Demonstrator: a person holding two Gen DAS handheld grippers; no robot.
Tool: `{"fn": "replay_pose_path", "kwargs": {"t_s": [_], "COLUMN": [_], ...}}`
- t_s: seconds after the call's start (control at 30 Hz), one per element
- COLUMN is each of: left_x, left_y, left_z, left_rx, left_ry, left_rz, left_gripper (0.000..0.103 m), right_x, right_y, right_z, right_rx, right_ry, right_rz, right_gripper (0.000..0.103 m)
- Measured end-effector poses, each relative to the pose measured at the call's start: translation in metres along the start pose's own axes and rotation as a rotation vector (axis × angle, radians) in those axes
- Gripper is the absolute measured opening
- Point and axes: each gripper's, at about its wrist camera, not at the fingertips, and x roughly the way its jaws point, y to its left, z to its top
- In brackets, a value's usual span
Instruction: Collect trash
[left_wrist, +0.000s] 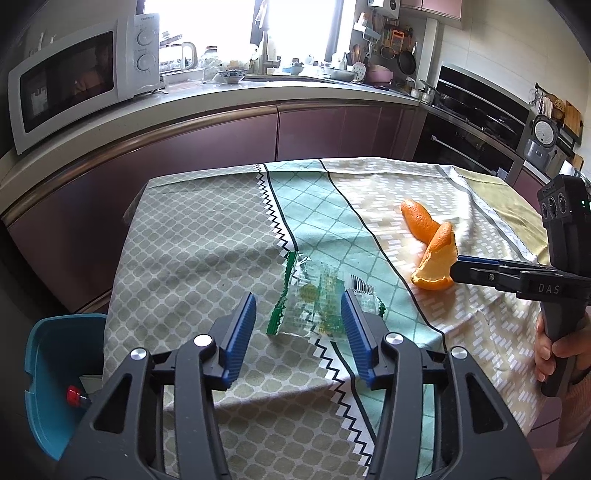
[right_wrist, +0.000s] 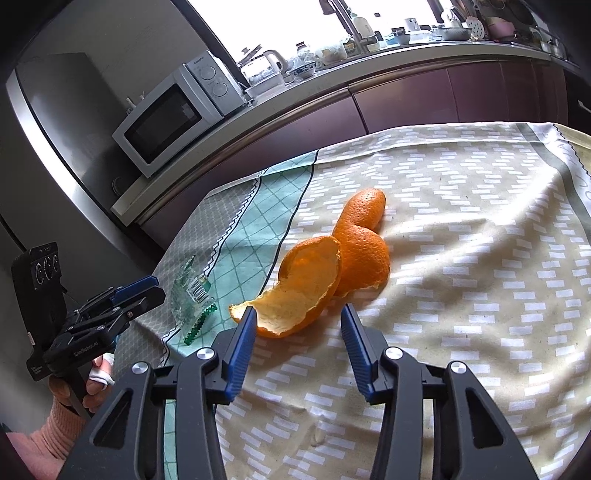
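Left gripper (left_wrist: 299, 314) parted, empty, over clear wrapper (left_wrist: 314, 306) mid-frame | right gripper (right_wrist: 297, 323) parted, empty, at orange peel (right_wrist: 314, 284) | risk: thin wrapper may slip, tablecloth (left_wrist: 203, 240) may bunch.

A blue bin (left_wrist: 62, 384) sat partly hidden behind the left gripper's (left_wrist: 298, 314) frame and the tablecloth (left_wrist: 207, 236) edge. The wrapper's (left_wrist: 317, 302) print was too crumpled to read. The right hand (left_wrist: 554, 350) was cut off at the frame's edge.
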Motion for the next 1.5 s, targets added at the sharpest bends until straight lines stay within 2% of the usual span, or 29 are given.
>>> {"fn": "replay_pose_path", "kwargs": {"t_s": [0.57,0.7,1.0,1.1,1.17,1.33,1.37,1.43,1.5], "left_x": [0.021,0.028,0.032,0.030,0.029,0.026,0.024,0.022,0.022], "left_y": [-0.001,0.001,0.001,-0.001,-0.003,-0.002,-0.003,-0.002,0.000], "left_z": [0.001,0.004,0.004,0.003,0.003,0.002,0.002,0.001,0.001], "left_rx": [0.014,-0.001,-0.029,-0.024,-0.021,-0.020,-0.017,-0.013,-0.016], "left_ry": [0.055,0.076,0.104,0.103,0.103,0.100,0.097,0.091,0.093], "left_rz": [-0.027,-0.052,-0.095,-0.096,-0.104,-0.103,-0.100,-0.085,-0.090], "left_gripper": [0.061,0.061,0.053,0.049,0.043,0.041,0.041,0.051,0.055], "right_x": [0.006,0.008,0.010,0.010,0.009,0.010,0.009,0.008,0.007], "right_y": [-0.004,-0.004,-0.010,-0.010,-0.010,-0.010,-0.010,-0.011,-0.012], "right_z": [0.004,0.005,0.005,0.005,0.005,0.006,0.006,0.005,0.004], "right_rx": [0.030,0.036,0.062,0.065,0.065,0.065,0.066,0.069,0.069], "right_ry": [0.010,0.011,0.018,0.018,0.017,0.015,0.014,0.014,0.013], "right_rz": [0.018,0.020,0.042,0.046,0.046,0.052,0.053,0.057,0.058], "right_gripper": [0.036,0.029,0.016,0.015,0.013,0.011,0.010,0.010,0.010]}}
